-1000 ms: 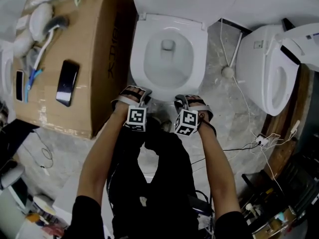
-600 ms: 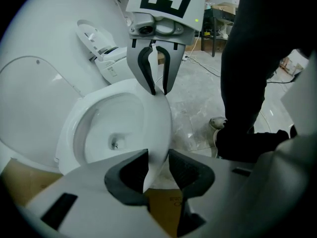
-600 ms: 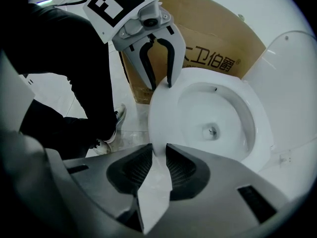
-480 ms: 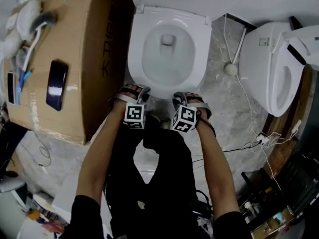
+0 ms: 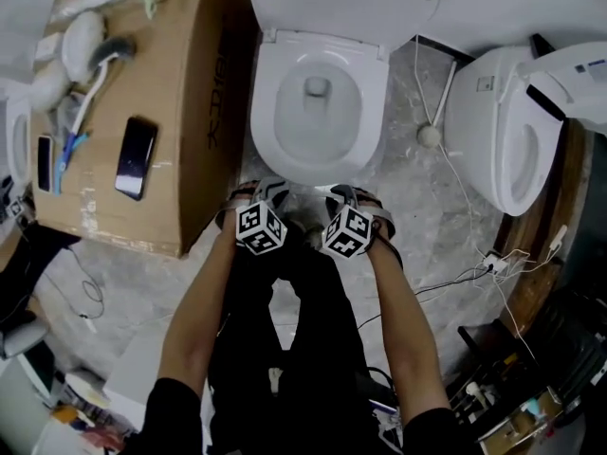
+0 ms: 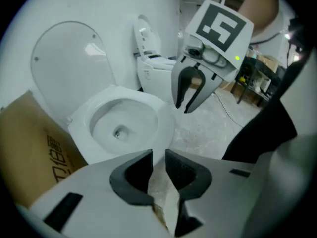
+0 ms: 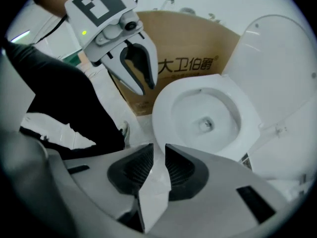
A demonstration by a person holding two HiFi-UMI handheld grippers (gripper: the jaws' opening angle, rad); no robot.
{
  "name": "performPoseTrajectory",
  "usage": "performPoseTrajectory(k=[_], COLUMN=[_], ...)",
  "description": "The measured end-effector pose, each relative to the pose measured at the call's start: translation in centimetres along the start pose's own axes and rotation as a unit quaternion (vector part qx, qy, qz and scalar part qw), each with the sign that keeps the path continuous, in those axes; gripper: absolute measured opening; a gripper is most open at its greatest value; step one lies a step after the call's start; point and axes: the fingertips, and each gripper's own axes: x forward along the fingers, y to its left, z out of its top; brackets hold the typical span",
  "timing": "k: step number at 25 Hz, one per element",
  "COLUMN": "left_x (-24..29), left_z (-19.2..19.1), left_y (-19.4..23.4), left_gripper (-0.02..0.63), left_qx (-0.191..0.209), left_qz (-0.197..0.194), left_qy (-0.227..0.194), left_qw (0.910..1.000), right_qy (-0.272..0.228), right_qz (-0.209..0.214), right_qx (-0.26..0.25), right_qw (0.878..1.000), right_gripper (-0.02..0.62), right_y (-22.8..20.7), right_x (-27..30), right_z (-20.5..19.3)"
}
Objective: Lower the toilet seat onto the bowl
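The white toilet seat (image 5: pixel 285 145) lies flat on the bowl, and its lid (image 5: pixel 341 3) stands raised against the tank. The seat (image 6: pixel 161 118) and lid (image 6: pixel 69 58) show in the left gripper view, and the seat (image 7: pixel 166 108) shows again in the right gripper view. My left gripper (image 5: pixel 268 191) and right gripper (image 5: pixel 343 195) hover side by side just before the bowl's front rim, touching nothing. The left gripper's (image 6: pixel 158 157) jaws are closing, with a narrow gap and only floor between them. The right gripper's (image 7: pixel 158 155) jaws are closing too, and they hold nothing.
A cardboard box (image 5: pixel 180 112) stands left of the toilet, with a phone (image 5: pixel 133 157) and brushes on it. A second toilet (image 5: pixel 498 131) stands at the right, and cables (image 5: pixel 474 273) trail over the marble floor. The person's black-trousered legs are below the grippers.
Both grippers have drawn a little back from the bowl's front rim and closer together; the left one has turned slightly. The seat and lid have not moved.
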Motion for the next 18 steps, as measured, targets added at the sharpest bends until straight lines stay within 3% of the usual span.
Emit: performPoseTrajectory(k=[2, 4, 9, 11, 14, 18], left_x=[-4.3, -9.2, -22.0, -28.4, -37.7, -48.6], left_z=[2.4, 4.8, 10.1, 13.6, 18.5, 22.2], left_y=[0.1, 0.2, 0.7, 2.5, 5.9, 7.4], left_gripper=[0.068, 0.048, 0.032, 0.028, 0.023, 0.023], left_qx=[-0.05, -0.095, -0.151, -0.164, -0.182, -0.196], left_qz=[0.019, 0.038, 0.1, 0.137, 0.189, 0.221], left_qy=[-0.037, -0.076, -0.155, -0.206, -0.288, -0.361], left_qw=[0.9979, 0.9918, 0.9712, 0.9549, 0.9212, 0.8848], right_qy=[-0.038, -0.085, -0.193, -0.241, -0.311, -0.382], right_qz=[-0.021, -0.043, -0.117, -0.148, -0.194, -0.232], right_qx=[0.068, 0.148, 0.303, 0.333, 0.352, 0.373], right_qw=[0.997, 0.984, 0.926, 0.899, 0.861, 0.813], right_gripper=[0.084, 0.052, 0.026, 0.023, 0.021, 0.021], right_y=[-0.4, -1.2, -2.6, -3.7, -5.6, -6.0], right_x=[-4.4, -9.5, -24.1, -30.4, -39.0, -49.3], right_z=[1.6, 3.3, 7.6, 10.0, 13.4, 16.9])
